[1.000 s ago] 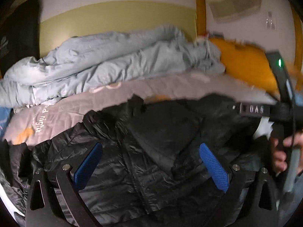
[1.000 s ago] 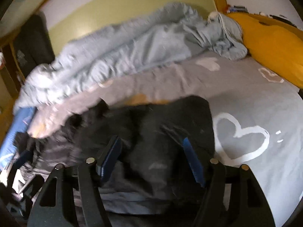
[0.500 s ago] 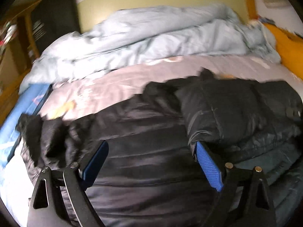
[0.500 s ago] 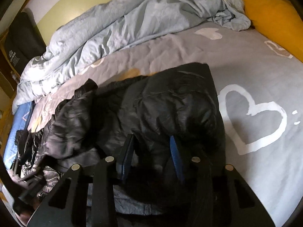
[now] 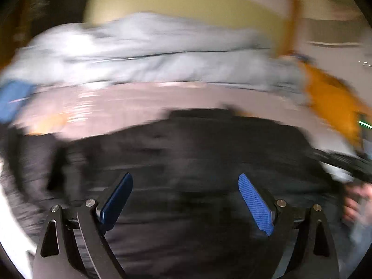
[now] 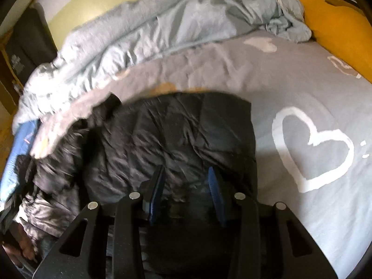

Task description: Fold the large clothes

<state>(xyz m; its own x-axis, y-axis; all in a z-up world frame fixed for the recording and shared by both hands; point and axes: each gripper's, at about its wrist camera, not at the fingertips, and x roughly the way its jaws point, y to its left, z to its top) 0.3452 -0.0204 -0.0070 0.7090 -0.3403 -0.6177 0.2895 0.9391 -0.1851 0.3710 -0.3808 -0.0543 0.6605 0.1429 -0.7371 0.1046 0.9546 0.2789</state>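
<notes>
A black puffer jacket (image 6: 162, 134) lies on the bed with its right part folded over, and it fills the blurred lower half of the left wrist view (image 5: 209, 144). My right gripper (image 6: 186, 181) sits low on the folded part near its front edge. Its blue pads pinch a bunch of the black fabric between them. My left gripper (image 5: 186, 186) hovers over the jacket with its pads wide apart and nothing between them. A hand (image 5: 355, 200) on the other gripper's handle shows at the right edge of the left wrist view.
The jacket rests on a grey bed sheet (image 6: 302, 81) printed with white hearts. A crumpled light blue duvet (image 6: 162, 30) lies along the far side by the wall. An orange pillow (image 6: 337, 28) sits at the far right, something blue (image 6: 14, 158) at the left edge.
The right jaws narrowed onto the jacket's fabric and dropped slightly. The left gripper swept sideways over the jacket, and its view is now blurred.
</notes>
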